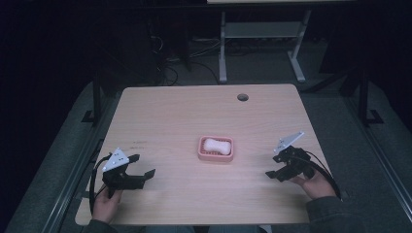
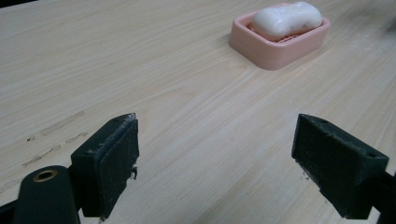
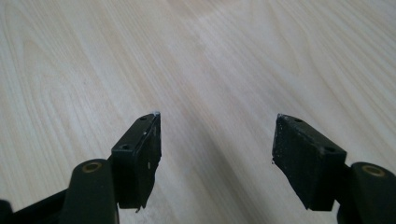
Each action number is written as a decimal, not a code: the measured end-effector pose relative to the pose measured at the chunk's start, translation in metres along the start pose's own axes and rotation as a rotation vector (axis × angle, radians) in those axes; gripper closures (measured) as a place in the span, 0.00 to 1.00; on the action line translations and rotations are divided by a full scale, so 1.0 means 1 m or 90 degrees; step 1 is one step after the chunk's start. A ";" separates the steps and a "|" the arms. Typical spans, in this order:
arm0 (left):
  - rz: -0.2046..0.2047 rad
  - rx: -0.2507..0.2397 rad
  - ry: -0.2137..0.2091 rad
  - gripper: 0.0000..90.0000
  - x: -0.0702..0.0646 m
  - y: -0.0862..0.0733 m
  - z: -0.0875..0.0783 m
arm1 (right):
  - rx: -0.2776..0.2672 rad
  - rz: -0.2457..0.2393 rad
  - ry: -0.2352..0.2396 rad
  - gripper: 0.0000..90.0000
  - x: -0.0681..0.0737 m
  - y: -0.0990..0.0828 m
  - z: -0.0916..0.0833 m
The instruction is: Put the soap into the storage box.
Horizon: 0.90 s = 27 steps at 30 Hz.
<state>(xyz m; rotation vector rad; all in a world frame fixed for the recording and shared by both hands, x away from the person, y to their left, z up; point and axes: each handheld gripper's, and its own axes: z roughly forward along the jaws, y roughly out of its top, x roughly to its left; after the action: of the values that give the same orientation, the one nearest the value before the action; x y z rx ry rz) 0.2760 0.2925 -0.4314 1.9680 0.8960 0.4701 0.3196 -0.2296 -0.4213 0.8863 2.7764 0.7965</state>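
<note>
Gaping wide and empty, left gripper [image 1: 142, 165] and right gripper [image 1: 275, 165] flank the soap dish [image 1: 215, 148].

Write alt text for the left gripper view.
A white bar of soap sits in a pink soap dish on a pale wooden table, far ahead. The left gripper is open, its two black jaws wide apart and holding nothing.

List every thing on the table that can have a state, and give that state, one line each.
soap: lying in the dish, not held
soap dish: flat on the table, mid-table, holding the soap, untouched
left gripper: open, holding nothing, apart from the dish
right gripper: open, holding nothing, apart from the dish
table: bare wood around the dish
</note>
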 end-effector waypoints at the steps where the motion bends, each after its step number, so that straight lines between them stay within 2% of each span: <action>1: 0.001 0.000 0.000 0.16 -0.001 0.000 0.000 | 0.002 0.006 -0.001 0.36 0.000 -0.005 -0.001; 8: -0.002 0.004 0.002 0.16 -0.002 0.000 0.001 | -0.014 0.013 -0.011 0.36 0.004 -0.019 -0.007; 13: -0.002 0.007 0.004 0.16 -0.002 -0.001 0.001 | -0.021 0.030 -0.014 0.36 0.007 -0.034 -0.010; 16: -0.001 0.007 0.005 0.16 -0.002 -0.001 0.001 | -0.025 0.031 -0.015 0.36 0.009 -0.039 -0.010; 21: 0.004 0.007 0.007 0.16 -0.001 -0.001 0.001 | -0.031 0.049 -0.015 0.35 0.015 -0.051 -0.007; 27: 0.006 0.008 0.005 0.16 -0.002 0.000 0.002 | -0.041 0.051 -0.017 0.34 0.020 -0.059 -0.007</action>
<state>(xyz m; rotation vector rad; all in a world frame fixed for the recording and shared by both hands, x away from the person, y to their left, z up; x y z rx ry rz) 0.2756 0.2901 -0.4326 1.9834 0.8966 0.4789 0.2720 -0.2618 -0.4450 0.9946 2.6904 0.8740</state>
